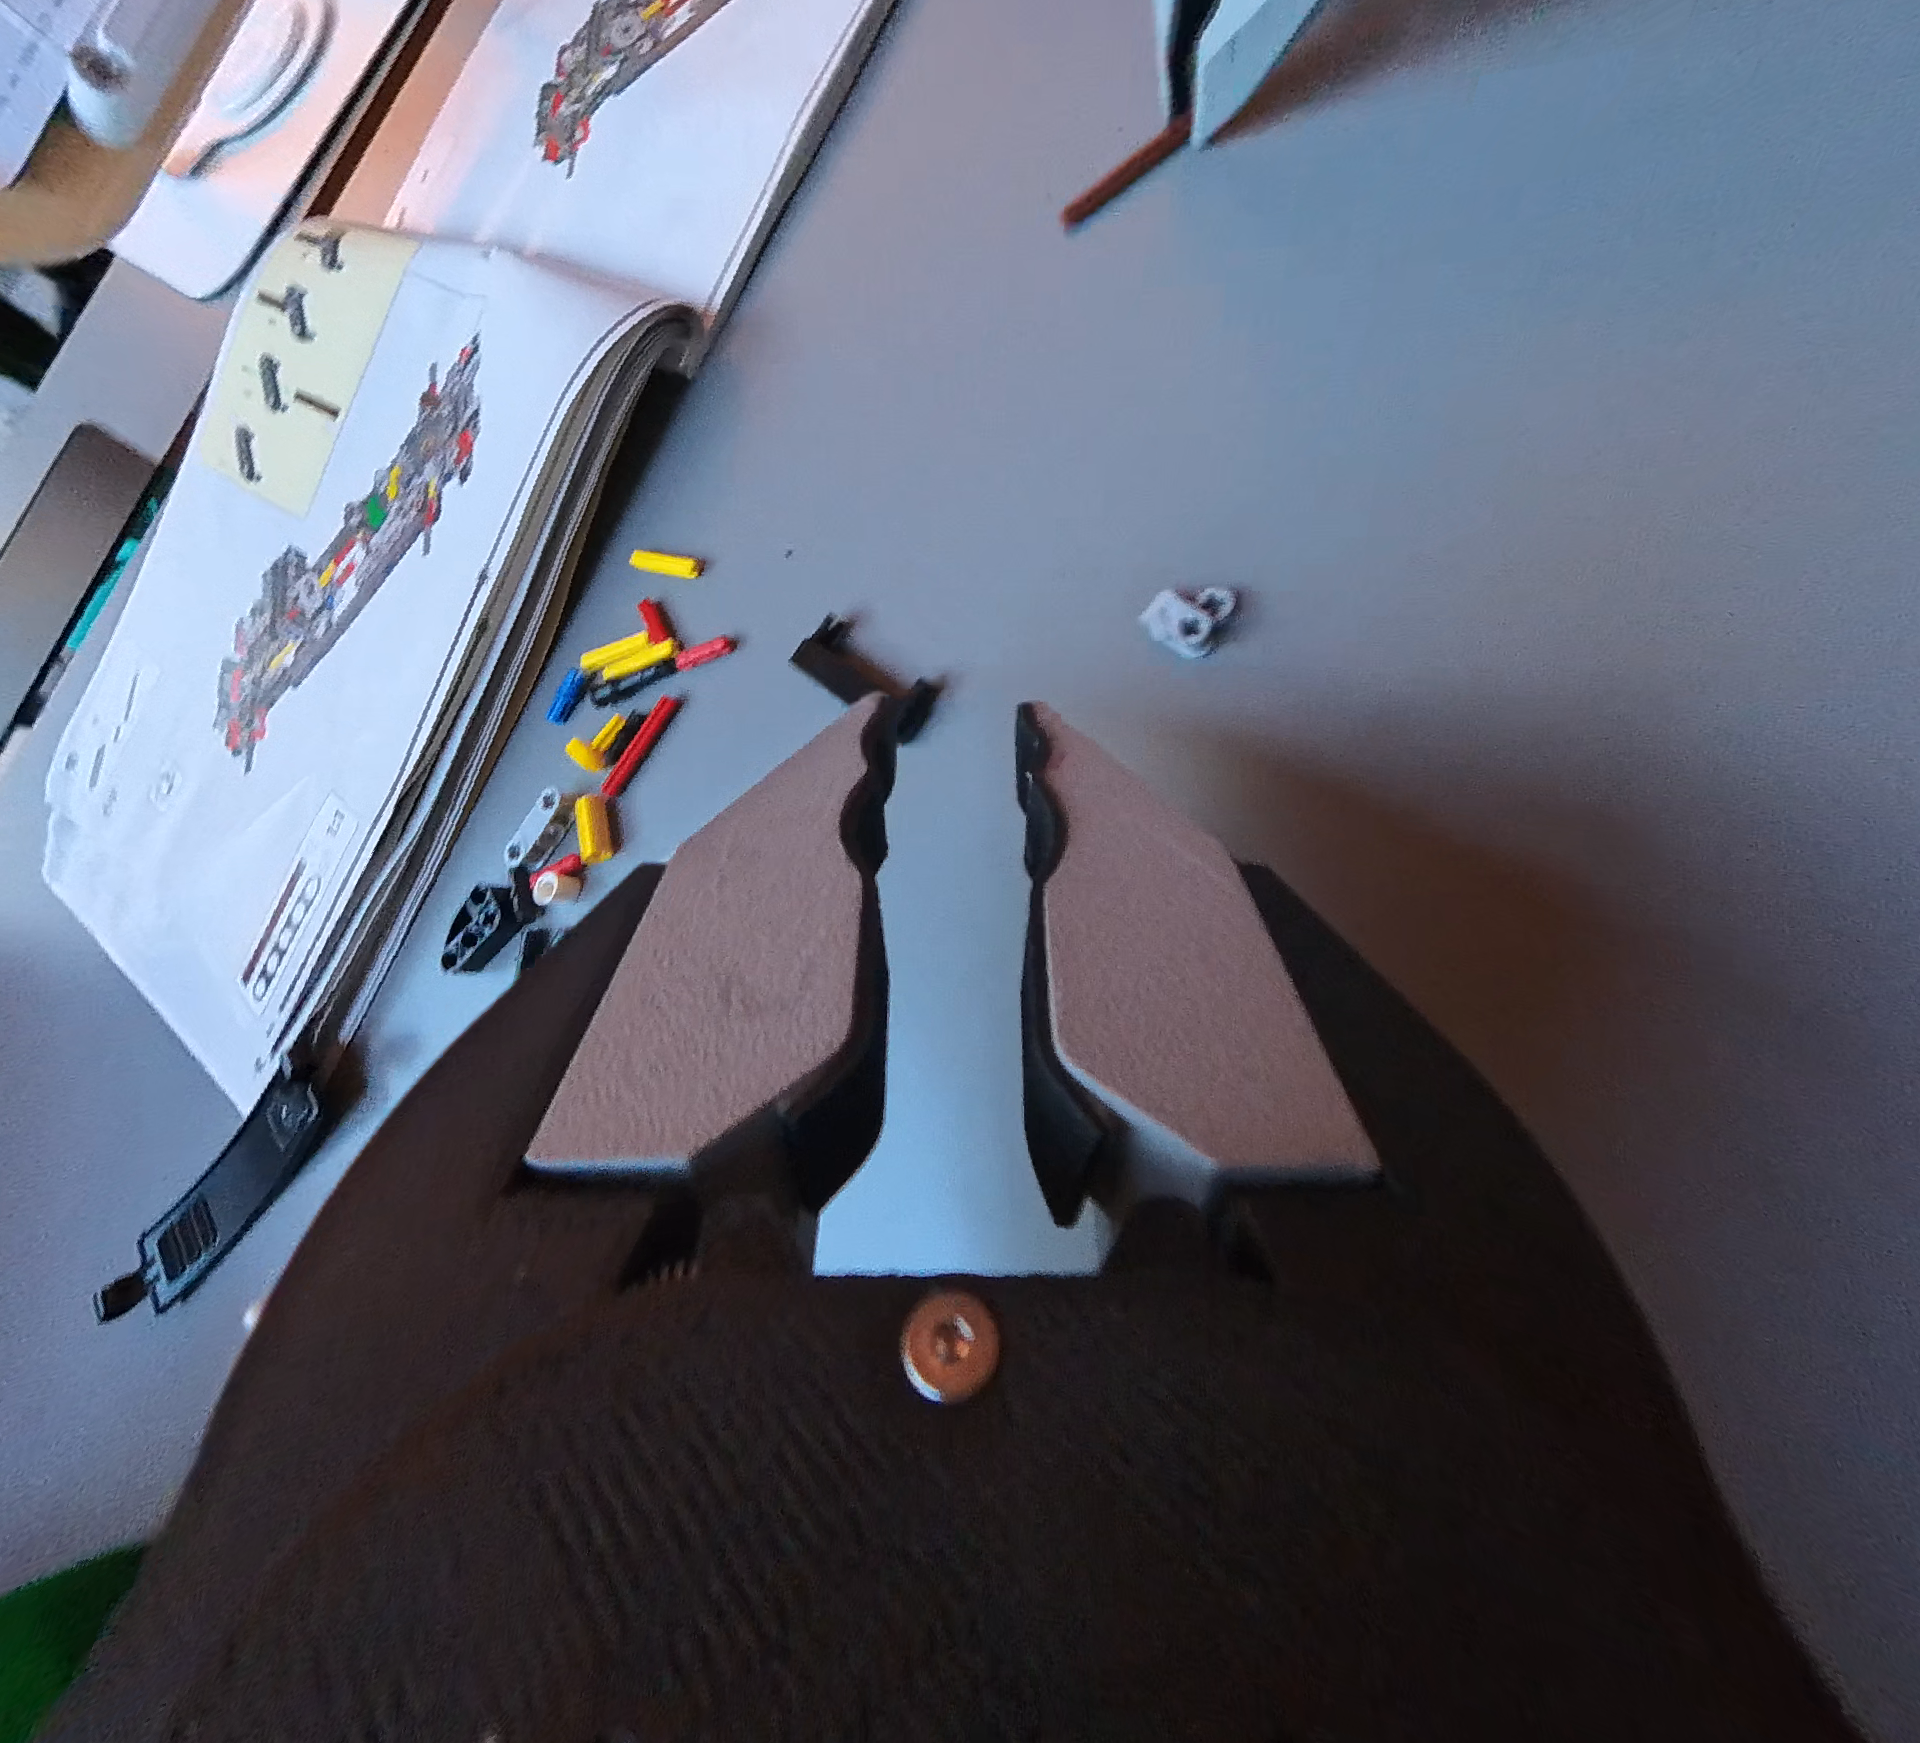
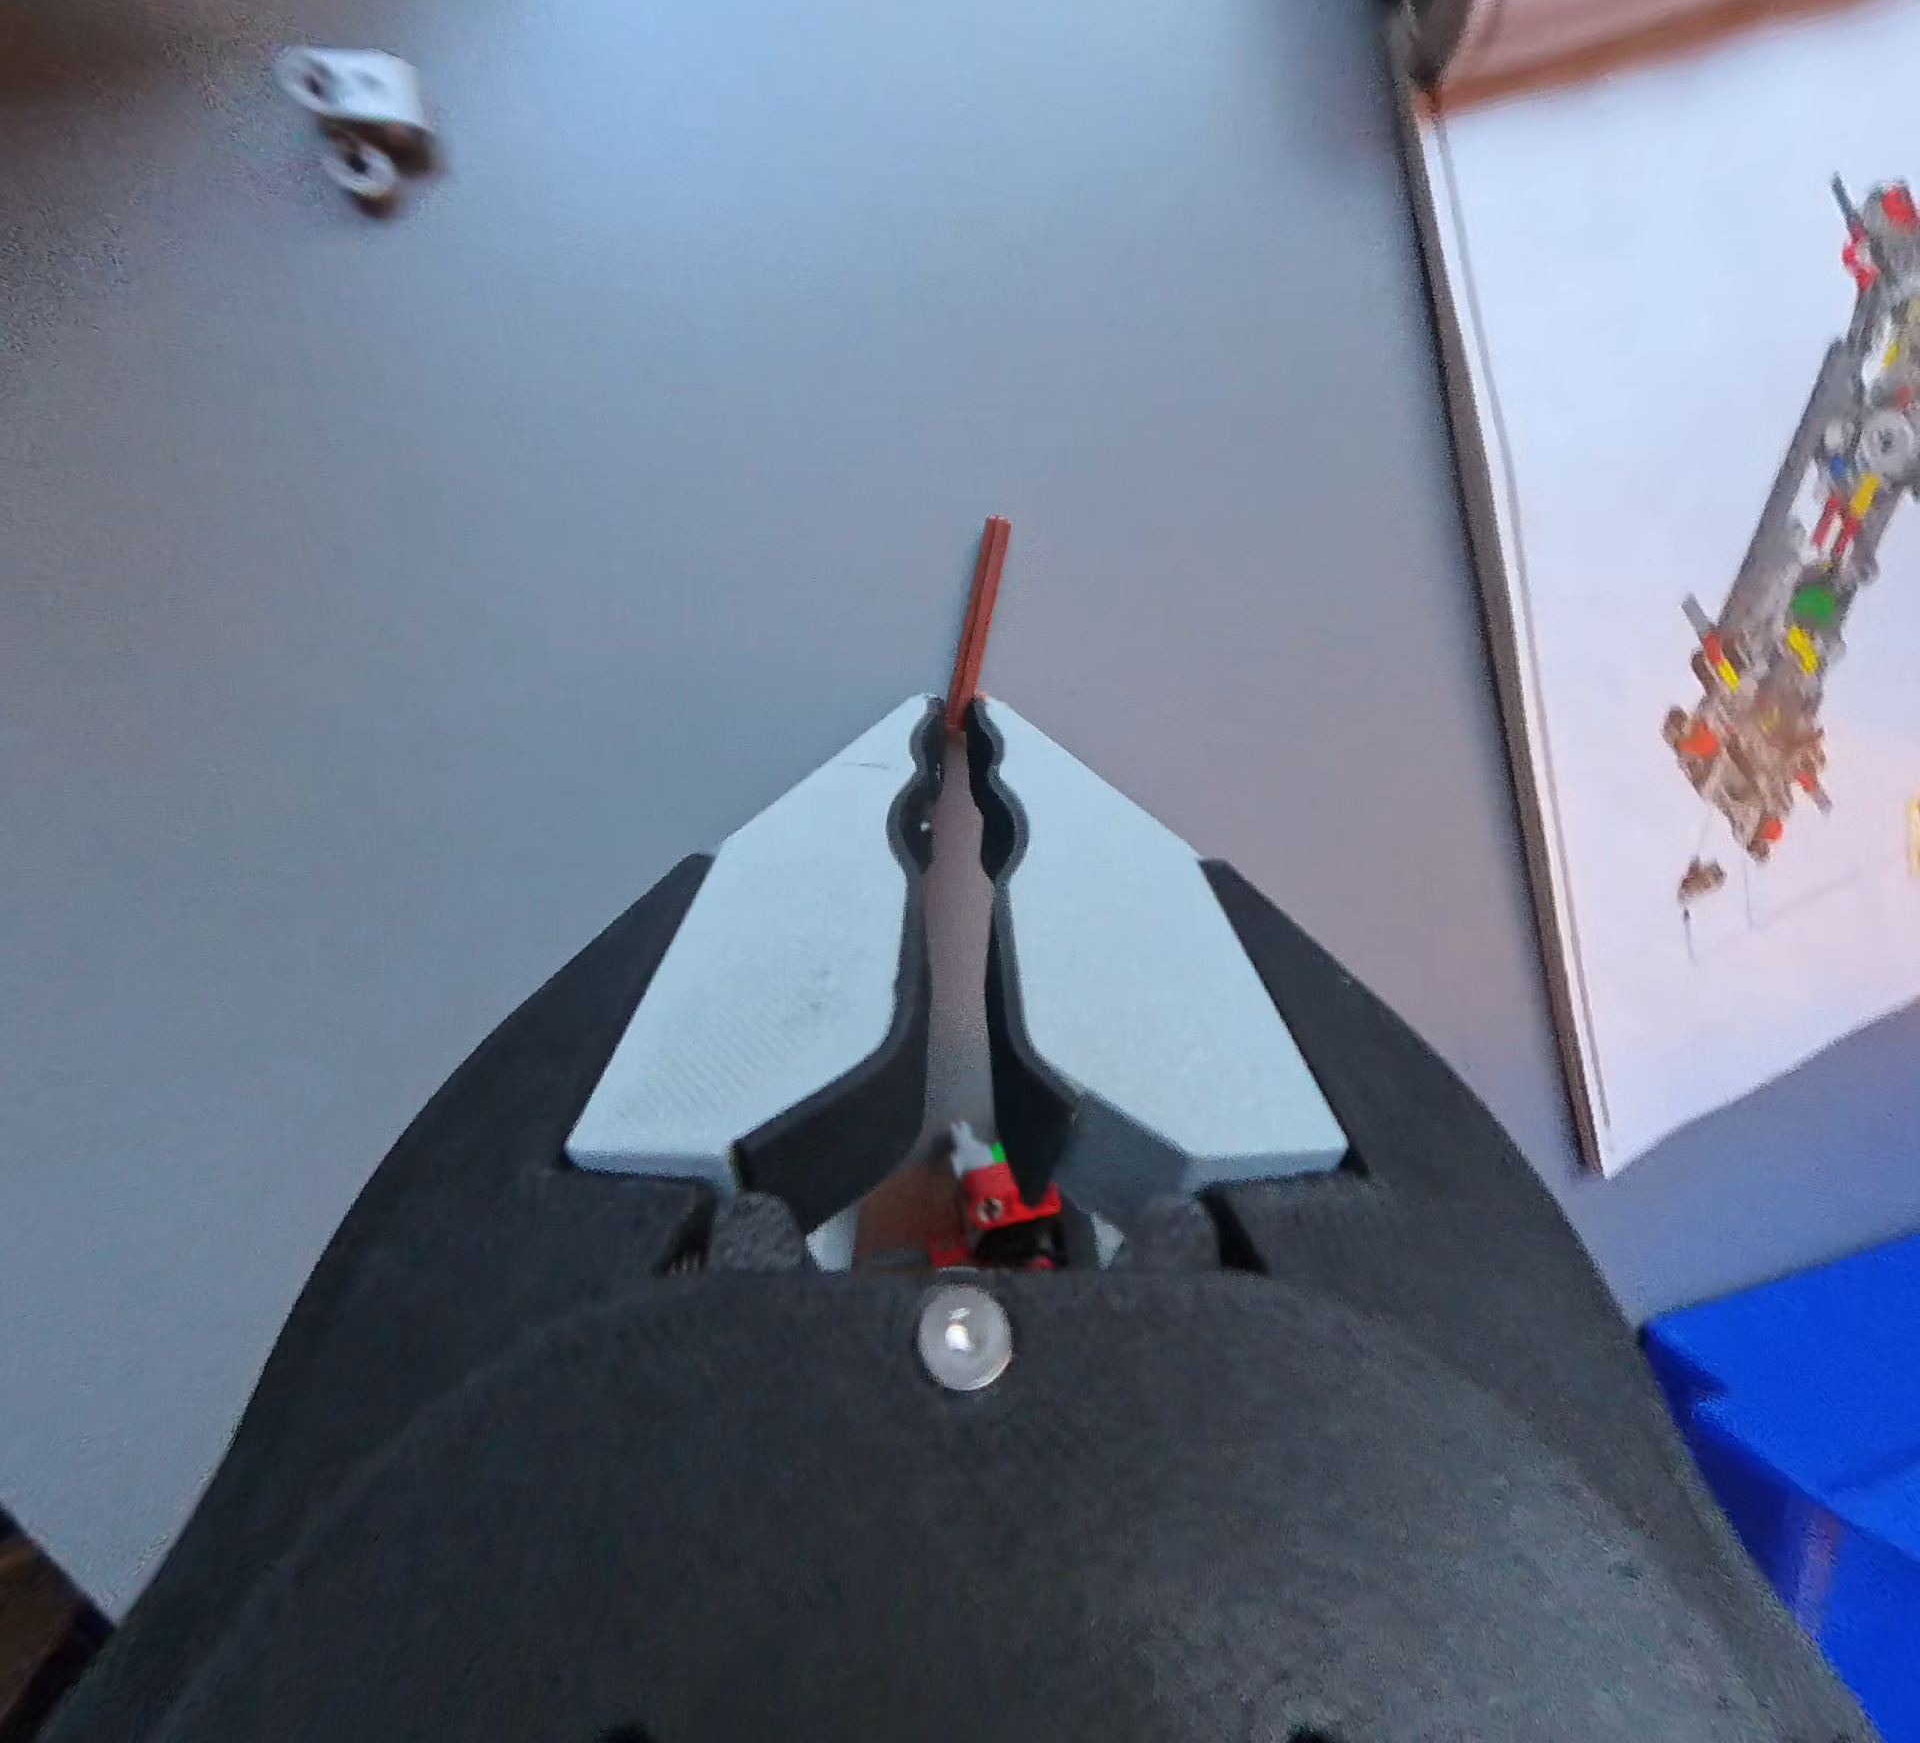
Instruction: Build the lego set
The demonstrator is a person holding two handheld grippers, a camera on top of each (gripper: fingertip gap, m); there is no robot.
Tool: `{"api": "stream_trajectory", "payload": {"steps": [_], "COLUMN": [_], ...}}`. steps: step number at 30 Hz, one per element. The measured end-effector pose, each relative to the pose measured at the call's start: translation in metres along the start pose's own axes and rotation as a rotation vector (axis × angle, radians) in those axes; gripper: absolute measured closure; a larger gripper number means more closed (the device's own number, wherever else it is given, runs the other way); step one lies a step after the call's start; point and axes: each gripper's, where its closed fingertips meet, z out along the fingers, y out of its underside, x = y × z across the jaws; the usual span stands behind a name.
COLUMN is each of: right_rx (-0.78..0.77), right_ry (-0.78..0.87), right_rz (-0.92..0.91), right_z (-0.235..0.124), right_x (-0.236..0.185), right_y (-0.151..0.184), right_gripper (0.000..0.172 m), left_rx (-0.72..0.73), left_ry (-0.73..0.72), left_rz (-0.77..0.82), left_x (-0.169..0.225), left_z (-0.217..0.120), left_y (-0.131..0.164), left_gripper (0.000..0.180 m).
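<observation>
Fingers (image 1: 831, 862) of your left gripper (image 1: 951, 717) stand a little apart with only bare table (image 1: 1455, 446) between them, so it holds nothing. Just past its left tip lies a black piece (image 1: 847, 665), so close you cannot tell if they touch. Off to its left sits a heap of small pegs (image 1: 623, 685), yellow, red, blue and black, right beside the open book (image 1: 312, 654). A small grey piece (image 1: 1193, 621) lies alone a bit ahead on the right.

Your right gripper (image 2: 961, 706) is squeezed onto one end of a thin brown rod (image 2: 982, 613), with both tips pressing on it. The rod sticks out straight ahead over the table. The grey piece (image 2: 358, 119) lies far ahead of it on the left. The book page (image 2: 1714, 550) is on its right, and a blue box (image 2: 1808, 1444) is near on the right.
</observation>
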Motion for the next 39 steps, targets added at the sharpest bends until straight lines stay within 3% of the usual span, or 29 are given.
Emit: {"api": "stream_trajectory", "payload": {"steps": [6, 10, 13, 17, 24, 30, 34, 39], "right_rx": [0.198, 0.226, 0.237, 0.281, 0.410, 0.420, 0.450, 0.446], "right_ry": [-0.118, -0.171, -0.176, -0.191, -0.193, -0.147, -0.174, -0.177], "right_rz": [-0.115, -0.176, -0.182, -0.166, -0.148, -0.181, -0.163, -0.181], "right_z": [-0.026, -0.034, -0.034, -0.034, -0.033, -0.025, -0.026, -0.024], "right_x": [-0.037, -0.054, -0.056, -0.056, -0.053, -0.052, -0.054, -0.058], "right_y": [-0.036, -0.042, -0.043, -0.046, -0.057, -0.057, -0.062, -0.063], "right_gripper": [0.171, 0.171, 0.171, 0.171, 0.170, 0.172, 0.161, 0.169], "left_rx": [0.035, 0.027, 0.056, 0.038, 0.115, 0.138, 0.130, 0.134], "left_ry": [0.084, 0.158, 0.301, 0.364, 0.310, 0.303, 0.302, 0.304], "left_rz": [0.190, 0.311, 0.332, 0.295, 0.309, 0.346, 0.373, 0.392], "left_x": [0.025, 0.034, 0.051, 0.053, 0.047, 0.041, 0.039, 0.040], "left_z": [0.016, 0.032, 0.034, 0.035, 0.028, 0.019, 0.018, 0.020], "left_y": [-0.034, -0.050, -0.060, -0.057, -0.054, -0.051, -0.048, -0.047], "left_gripper": [0.154, 0.153, 0.169, 0.177, 0.178, 0.178, 0.178, 0.178]}}
